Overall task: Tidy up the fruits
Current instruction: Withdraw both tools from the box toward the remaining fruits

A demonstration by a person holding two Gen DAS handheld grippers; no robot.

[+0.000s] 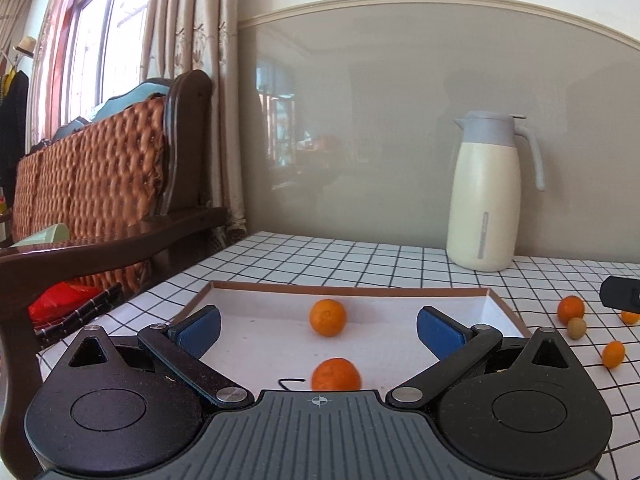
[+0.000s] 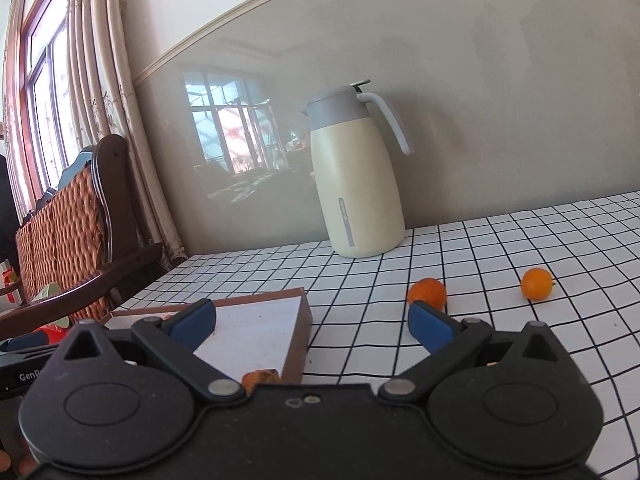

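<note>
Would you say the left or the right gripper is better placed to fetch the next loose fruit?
Right. The right gripper is open with an orange just ahead; the left gripper hangs over the box.

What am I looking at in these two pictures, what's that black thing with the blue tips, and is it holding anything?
Each picture comes from a camera riding on a hand-held grabbing tool, one per hand. The black frame with blue pads is that tool's tongs. The left tongs hang open over a shallow white tray holding two oranges. The right tongs are open too, beside the tray's corner. Neither holds anything. On the checked tablecloth more small fruits lie loose, and a cream jug stands by the wall.
</note>
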